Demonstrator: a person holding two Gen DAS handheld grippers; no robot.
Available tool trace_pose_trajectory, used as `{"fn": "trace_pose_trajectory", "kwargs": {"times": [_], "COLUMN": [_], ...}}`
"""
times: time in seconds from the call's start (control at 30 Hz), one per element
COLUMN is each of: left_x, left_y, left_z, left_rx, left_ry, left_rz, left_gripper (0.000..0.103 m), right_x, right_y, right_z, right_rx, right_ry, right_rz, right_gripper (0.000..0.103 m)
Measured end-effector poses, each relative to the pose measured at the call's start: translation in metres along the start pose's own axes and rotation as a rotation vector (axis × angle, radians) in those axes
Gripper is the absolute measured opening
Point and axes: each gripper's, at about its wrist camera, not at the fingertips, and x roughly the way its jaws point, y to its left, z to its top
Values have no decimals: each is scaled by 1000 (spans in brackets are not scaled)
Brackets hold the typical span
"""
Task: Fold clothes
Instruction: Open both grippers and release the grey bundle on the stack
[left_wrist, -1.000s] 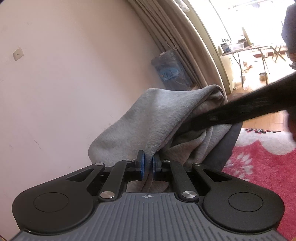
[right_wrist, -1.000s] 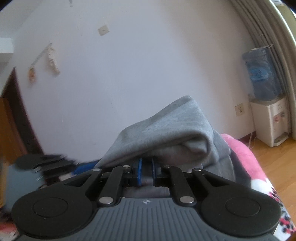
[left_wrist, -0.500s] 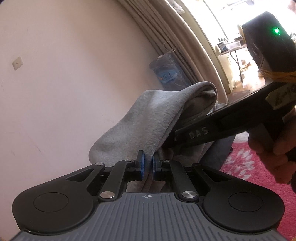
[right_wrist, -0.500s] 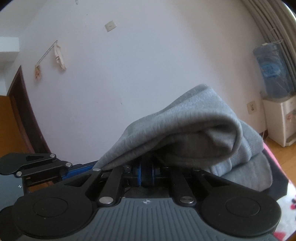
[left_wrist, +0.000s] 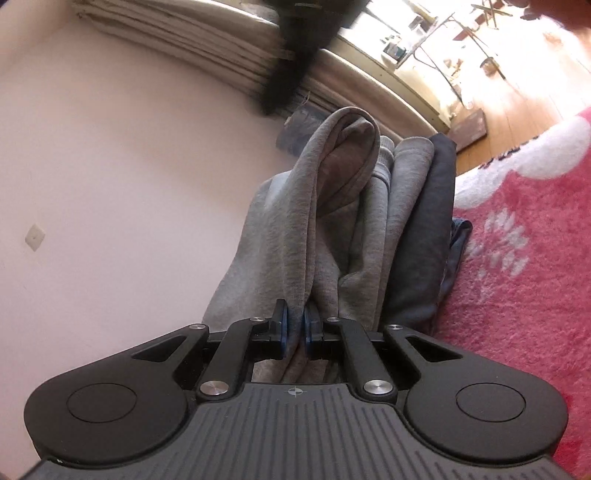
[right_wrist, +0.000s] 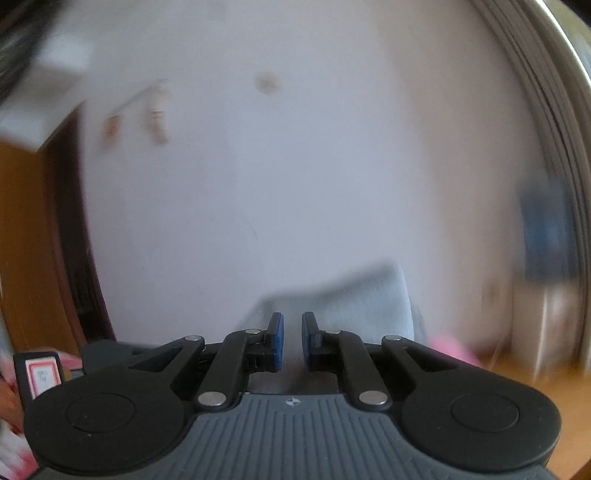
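Between left gripper (left_wrist: 294, 325) fingers, grey garment (left_wrist: 317, 206).

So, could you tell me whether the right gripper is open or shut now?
Open: the right gripper shows a clear gap between its blue pads, nothing between them.

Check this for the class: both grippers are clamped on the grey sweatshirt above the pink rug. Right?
Not quite. Only the left gripper is clamped on the grey sweatshirt above the pink rug. The right wrist view shows the right gripper with nothing between its pads.
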Motion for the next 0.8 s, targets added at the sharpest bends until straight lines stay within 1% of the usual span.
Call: {"fn": "trace_pose_trajectory", "kwargs": {"times": [0.03,0.13,0.17,0.23,0.3,0.33,0.37,0.4,0.47,0.57,0.6,0.67,0.73,0.8], "left_x": [0,-2,-3,-11,-19,-23,-27,-32,-40,-53,-59,-62,-47,-23], "left_y": [0,1,1,8,15,18,22,25,32,43,48,55,58,52], "left_z": [-1,-3,-3,0,2,4,5,7,10,14,17,22,28,23], "left_rx": [9,29,37,8,-24,-39,-55,-71,-103,-151,-182,-252,-326,-351], "left_ry": [-2,-11,-15,-16,-16,-16,-16,-16,-16,-16,-19,-18,10,70], "left_rz": [-1,-28,-40,-68,-96,-111,-125,-139,-167,-210,-221,-202,-155,-125], "left_gripper": [6,8,9,8,8,9,14,16,31,33,33,33,33,33], "right_x": [1,37,41,47,45,43,40,33,18,2,1,0,12,25], "right_y": [6,-11,-21,-40,-33,-30,-31,-32,-32,-17,-13,-5,-1,3], "right_z": [5,-24,-34,-54,-46,-43,-40,-33,-23,-9,-5,4,-8,-21], "right_rx": [-69,-180,-171,-145,-201,-200,-186,-166,-147,-151,-143,-125,-155,-187], "right_ry": [-30,99,118,151,148,149,148,135,100,52,45,33,67,104], "right_rz": [2,-121,-135,-158,-168,-177,-185,-177,-140,-58,-32,20,24,25], "right_gripper": [11,10,10,11,11,11,11,11,11,11,11,11,11,11]}}
